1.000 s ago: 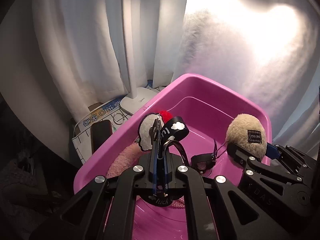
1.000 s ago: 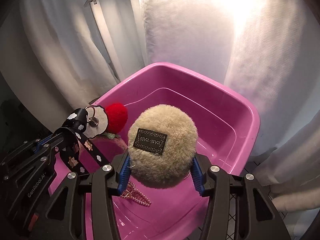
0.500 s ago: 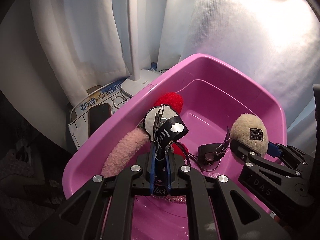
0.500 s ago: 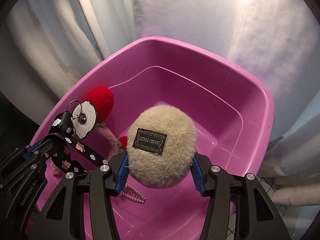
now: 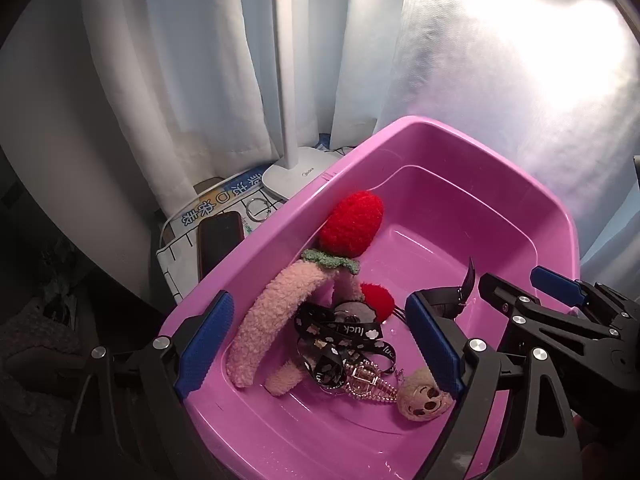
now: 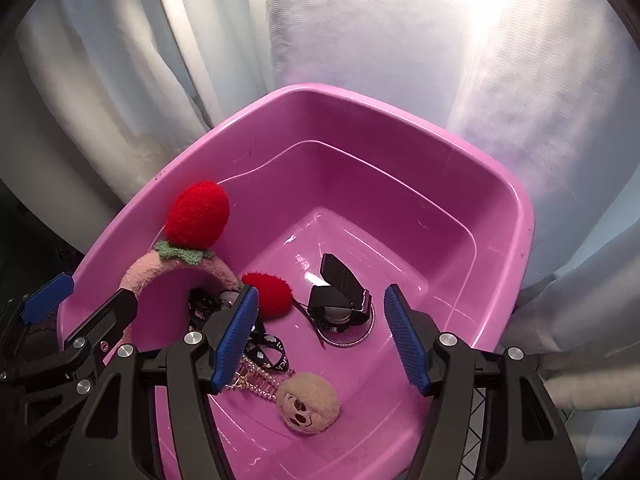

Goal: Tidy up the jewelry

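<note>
Both tongs, left [image 5: 316, 344] and right [image 6: 320, 338], spread wide, gripping nothing, above glossy pink plastic tub [image 6: 500, 216]; fuzzy beige pompom [image 6: 308, 403] near its front edge, beside fluffy pink strawberry headband [image 5: 276, 320].

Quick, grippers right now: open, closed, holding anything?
Left gripper: open, holding nothing.
Right gripper: open, holding nothing.
</note>
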The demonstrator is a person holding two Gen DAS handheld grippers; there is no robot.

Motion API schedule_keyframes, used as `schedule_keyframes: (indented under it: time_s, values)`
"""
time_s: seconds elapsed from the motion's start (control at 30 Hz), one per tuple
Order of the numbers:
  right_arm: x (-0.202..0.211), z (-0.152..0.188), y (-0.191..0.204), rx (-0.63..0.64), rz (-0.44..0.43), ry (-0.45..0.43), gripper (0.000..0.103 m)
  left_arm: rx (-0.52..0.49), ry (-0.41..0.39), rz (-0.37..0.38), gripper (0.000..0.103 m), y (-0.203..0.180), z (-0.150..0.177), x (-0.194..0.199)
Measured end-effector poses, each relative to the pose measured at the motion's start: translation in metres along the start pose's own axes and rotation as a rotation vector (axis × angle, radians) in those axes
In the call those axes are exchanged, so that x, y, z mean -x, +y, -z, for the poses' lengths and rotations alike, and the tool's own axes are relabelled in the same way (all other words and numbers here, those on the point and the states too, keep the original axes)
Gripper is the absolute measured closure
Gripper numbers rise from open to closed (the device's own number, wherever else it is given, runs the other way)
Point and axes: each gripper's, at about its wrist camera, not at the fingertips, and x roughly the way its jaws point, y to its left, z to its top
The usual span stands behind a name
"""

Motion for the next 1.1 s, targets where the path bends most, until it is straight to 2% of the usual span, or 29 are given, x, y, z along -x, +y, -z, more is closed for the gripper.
schedule_keyframes:
  time_s: [0.43, 0.87, 1.1]
  values:
    - [0.023, 0.006, -0.004, -0.014, 0.007, -0.038, 0.04, 0.039, 0.017, -0.023, 0.006, 0.007, -0.003, 0.009]
    - [0.044, 0.024, -0.002, -0.039, -0.022, -0.078, 0.04, 0.082, 0.005, -0.022, 0.006, 0.02, -0.002, 0.028]
    - [0.054, 0.035, 0.003, -0.054, -0.023, -0.085, 0.039, 0.064, 0.008, -0.022, 0.006, 0.015, 0.003, 0.03]
